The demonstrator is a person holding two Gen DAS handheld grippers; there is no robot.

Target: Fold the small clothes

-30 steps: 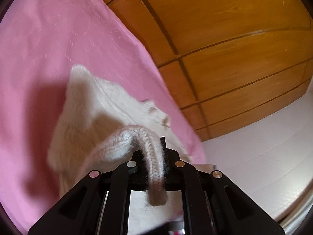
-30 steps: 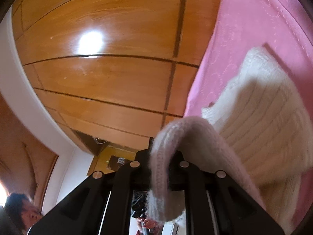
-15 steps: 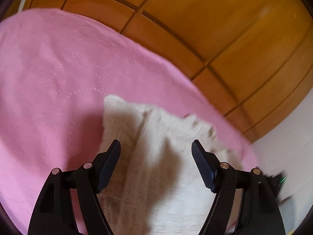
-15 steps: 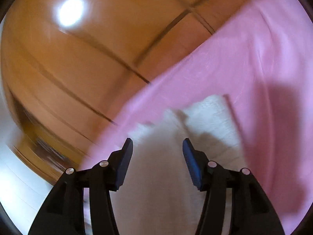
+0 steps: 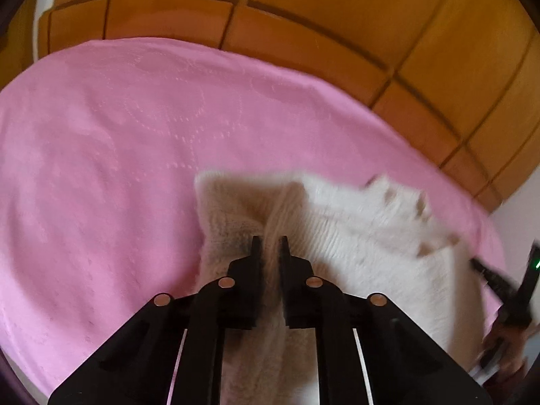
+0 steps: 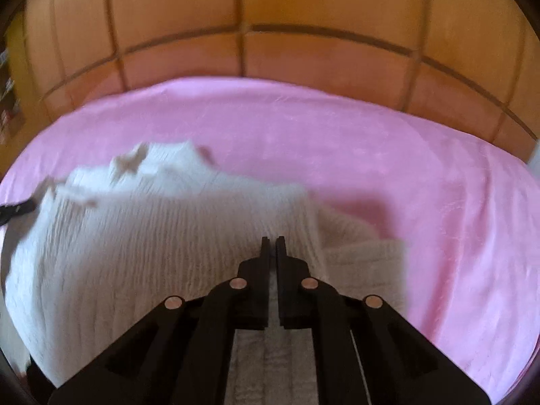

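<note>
Behind everything stands a wooden panelled wall [image 5: 337,6], with a pink bedsheet [image 5: 101,168] spread below. On the sheet lies a cream knitted sweater [image 6: 152,236]. The left gripper [image 5: 269,243] pinches a sweater ridge between its jaws; the right gripper [image 6: 270,243] jaws clamp its fabric.

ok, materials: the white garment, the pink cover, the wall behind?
White garment: looks like soft fuzzy knit, wool or acrylic; ribbed rows show. Pink cover: matte woven fabric, faint stitched dotted circles. Wall panels: glossy varnished wood or veneer, judging by sheen and dark seams.
</note>
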